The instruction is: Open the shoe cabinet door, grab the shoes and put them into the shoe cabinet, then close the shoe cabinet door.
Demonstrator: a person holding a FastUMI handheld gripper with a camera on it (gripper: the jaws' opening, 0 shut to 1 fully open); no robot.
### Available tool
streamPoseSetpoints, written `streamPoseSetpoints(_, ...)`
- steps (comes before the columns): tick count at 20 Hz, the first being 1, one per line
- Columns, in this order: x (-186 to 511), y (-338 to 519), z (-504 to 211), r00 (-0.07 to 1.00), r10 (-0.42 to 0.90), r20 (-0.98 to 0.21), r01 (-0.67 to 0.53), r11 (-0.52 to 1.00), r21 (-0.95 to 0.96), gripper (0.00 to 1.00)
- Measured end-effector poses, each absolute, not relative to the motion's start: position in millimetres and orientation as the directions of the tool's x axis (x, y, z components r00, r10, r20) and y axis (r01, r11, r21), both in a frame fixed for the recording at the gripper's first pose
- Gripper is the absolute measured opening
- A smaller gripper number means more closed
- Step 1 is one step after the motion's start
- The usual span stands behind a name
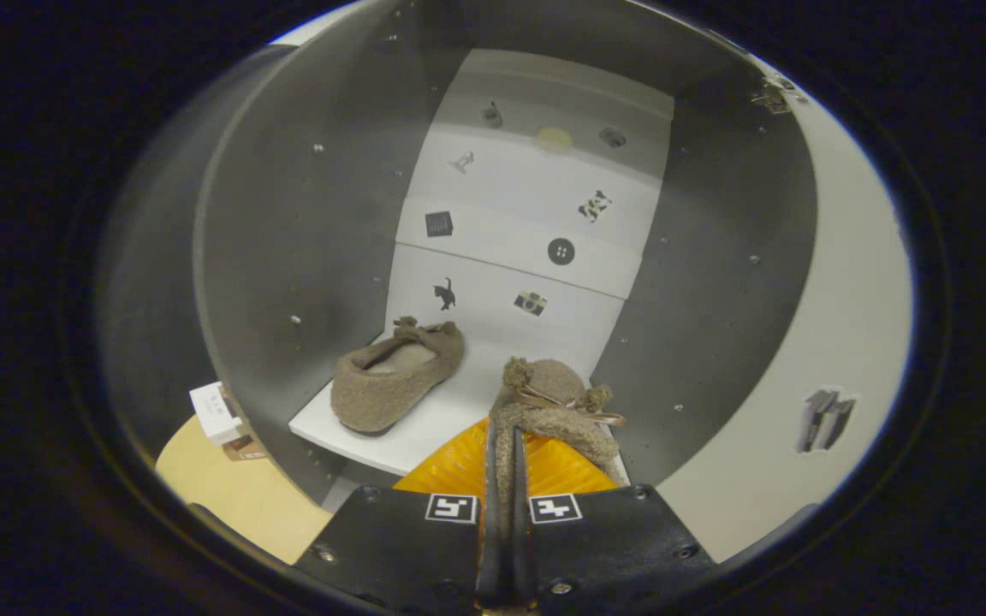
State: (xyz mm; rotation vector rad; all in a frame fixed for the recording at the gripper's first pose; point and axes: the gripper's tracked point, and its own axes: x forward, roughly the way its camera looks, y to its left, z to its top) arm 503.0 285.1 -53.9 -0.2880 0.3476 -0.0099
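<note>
- While the claw (506, 445) is pinching the heel edge of the second shoe (555, 409), that shoe sits at the right front of the shelf (347, 432) inside the shoe cabinet (288, 257). Both fingers are pressed tight together on the fuzzy rim.
- The first shoe (396, 376) is already lying on the same shelf, to the left, with its toe pointing toward the back. The two shoes are near each other but not touching.
- The cabinet door (835, 342) is swung wide open on the right side. It has a small picture stuck on it.
- I think the job right now is to set this second shoe down flat. It looks like it is close to the shelf's front edge, so push it a bit deeper first, so it cannot tip out.
- Keep it to the right, so it does not bump the first shoe.
- Make sure the sole rests on the shelf before the fingers let go. Then open them slowly and pull straight back.
- Watch the little bow on top, so it does not catch on a finger.
- Down to the left, a small box (216, 413) sits on a pale round desk (228, 488), well away from the shoes.
- After that, only closing the door is left.
</note>
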Motion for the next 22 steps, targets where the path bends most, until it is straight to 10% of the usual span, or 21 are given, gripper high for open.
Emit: streamPoseSetpoints(22,657,276,-82,0.954,-0.025,-0.3,0.011,0.999,-0.047,0.1)
